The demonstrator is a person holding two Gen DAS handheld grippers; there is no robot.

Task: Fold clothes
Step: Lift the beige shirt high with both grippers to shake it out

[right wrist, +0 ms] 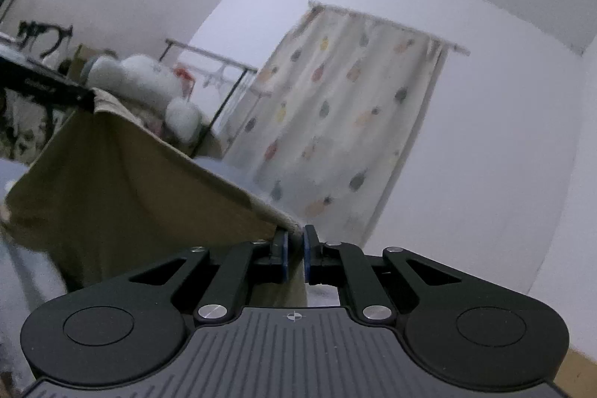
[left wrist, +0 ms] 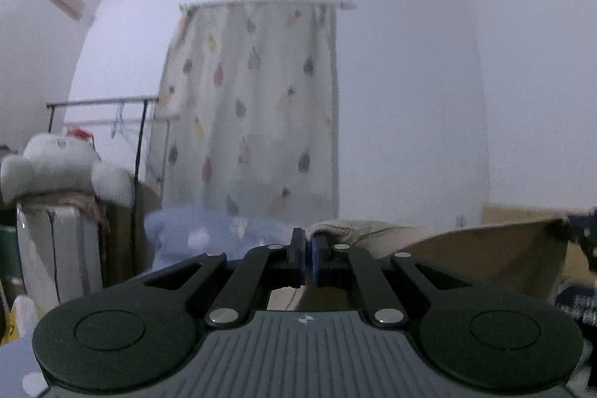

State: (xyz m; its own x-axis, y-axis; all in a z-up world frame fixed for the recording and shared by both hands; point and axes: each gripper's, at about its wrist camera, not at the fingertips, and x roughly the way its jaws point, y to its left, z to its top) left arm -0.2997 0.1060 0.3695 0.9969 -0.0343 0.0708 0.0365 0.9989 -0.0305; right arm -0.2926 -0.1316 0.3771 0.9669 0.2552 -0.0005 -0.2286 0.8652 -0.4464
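An olive-tan garment [right wrist: 123, 181] hangs stretched in the air between my two grippers. My right gripper [right wrist: 294, 245] is shut on its right top corner; the cloth's hem runs up and left to my left gripper's fingers [right wrist: 56, 88], which pinch the other corner. In the left wrist view my left gripper [left wrist: 308, 248] is shut on the cloth's edge, and the garment [left wrist: 485, 260] spreads away to the right toward the right gripper [left wrist: 582, 234] at the frame edge. The lower part of the garment hangs out of sight.
A pineapple-print curtain [left wrist: 253, 107] hangs on the far wall. A clothes rack [left wrist: 104, 107], a white plush toy [left wrist: 59, 155] and a white appliance [left wrist: 56, 248] stand at the left. A pale blue bundle [left wrist: 209, 234] lies below the curtain.
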